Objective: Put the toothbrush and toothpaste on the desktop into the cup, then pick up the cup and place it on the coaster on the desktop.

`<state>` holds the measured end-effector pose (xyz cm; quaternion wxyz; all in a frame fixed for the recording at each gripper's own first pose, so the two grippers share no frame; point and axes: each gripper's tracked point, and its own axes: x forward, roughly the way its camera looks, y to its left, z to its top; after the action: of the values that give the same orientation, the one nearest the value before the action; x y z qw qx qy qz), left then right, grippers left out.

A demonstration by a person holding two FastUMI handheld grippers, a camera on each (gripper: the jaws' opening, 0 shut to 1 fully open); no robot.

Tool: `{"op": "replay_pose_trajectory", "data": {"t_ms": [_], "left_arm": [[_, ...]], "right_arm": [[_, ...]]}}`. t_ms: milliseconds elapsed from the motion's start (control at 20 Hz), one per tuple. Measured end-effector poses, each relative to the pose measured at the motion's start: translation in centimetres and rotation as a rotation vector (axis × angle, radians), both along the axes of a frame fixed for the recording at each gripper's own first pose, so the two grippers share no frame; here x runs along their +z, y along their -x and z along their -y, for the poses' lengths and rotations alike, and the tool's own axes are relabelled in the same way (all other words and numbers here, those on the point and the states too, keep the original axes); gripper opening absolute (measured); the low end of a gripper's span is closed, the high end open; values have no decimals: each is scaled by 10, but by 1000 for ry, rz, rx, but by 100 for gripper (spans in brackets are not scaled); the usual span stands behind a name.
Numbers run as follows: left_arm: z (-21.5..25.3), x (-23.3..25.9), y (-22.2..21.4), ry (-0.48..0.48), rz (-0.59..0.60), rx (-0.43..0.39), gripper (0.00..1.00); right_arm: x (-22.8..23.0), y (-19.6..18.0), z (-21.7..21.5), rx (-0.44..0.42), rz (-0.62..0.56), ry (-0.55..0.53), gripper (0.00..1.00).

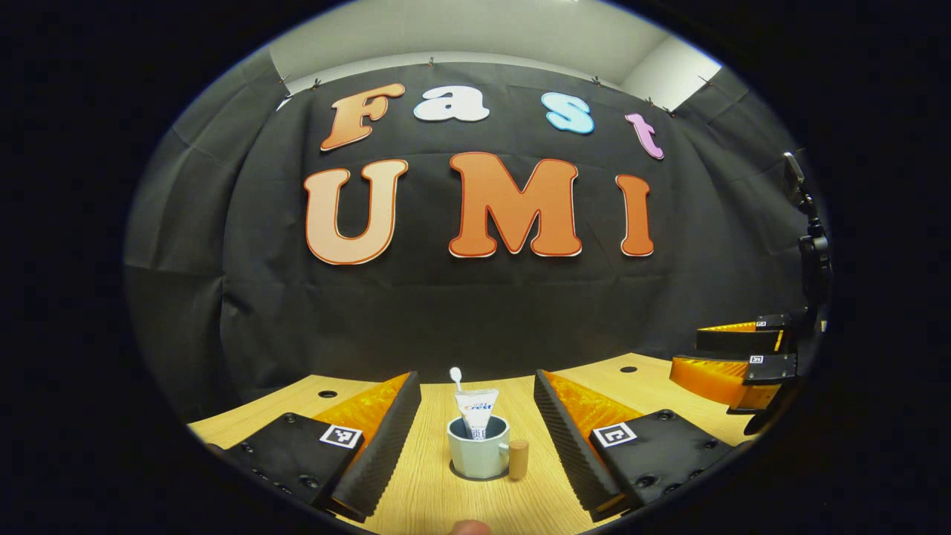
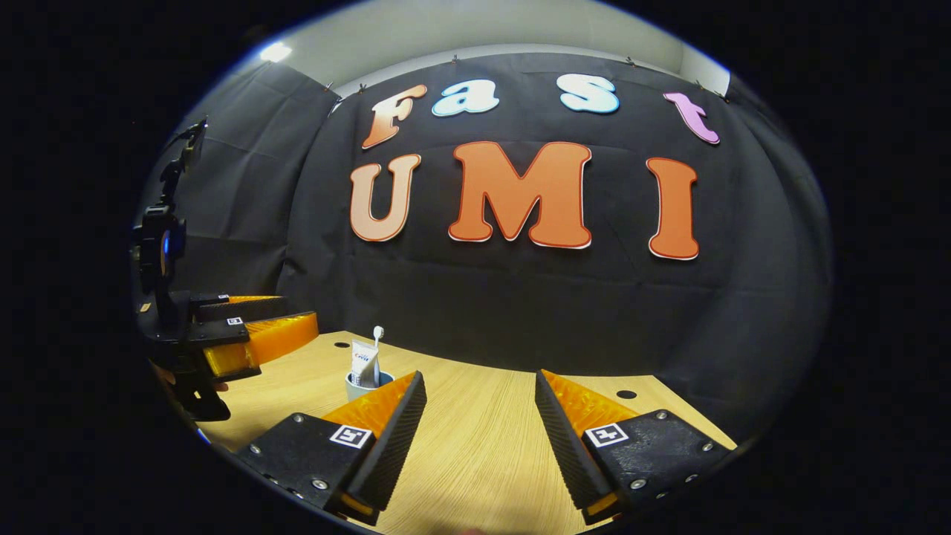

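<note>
I have the cup (image 1: 478, 446) dead ahead of my left claw (image 1: 476, 431), standing upright on the table (image 1: 438, 490) with the toothpaste (image 1: 476, 412) and toothbrush (image 1: 456, 377) already propped inside it. My left claw is spread wide, gripping nothing, its fingers flanking the cup but well clear. My right claw (image 2: 479, 438) is likewise spread and empty over bare table, the cup off to its left. The cup looks ceramic to me: rigid, glazed, probably slick and a bit heavy, top-loaded by its contents. I would clamp the body low, beside the stubby wooden handle (image 1: 518, 458), and keep it level. I cannot make out the coaster.
</note>
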<state>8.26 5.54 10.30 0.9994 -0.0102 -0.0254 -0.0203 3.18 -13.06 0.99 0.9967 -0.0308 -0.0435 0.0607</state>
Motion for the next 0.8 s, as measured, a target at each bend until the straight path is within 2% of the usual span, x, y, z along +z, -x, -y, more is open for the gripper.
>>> {"op": "replay_pose_trajectory", "data": {"t_ms": [800], "left_arm": [[1, -1, 4, -14, 15, 7, 97]], "right_arm": [[3, -2, 3, -28, 18, 7, 90]]}}
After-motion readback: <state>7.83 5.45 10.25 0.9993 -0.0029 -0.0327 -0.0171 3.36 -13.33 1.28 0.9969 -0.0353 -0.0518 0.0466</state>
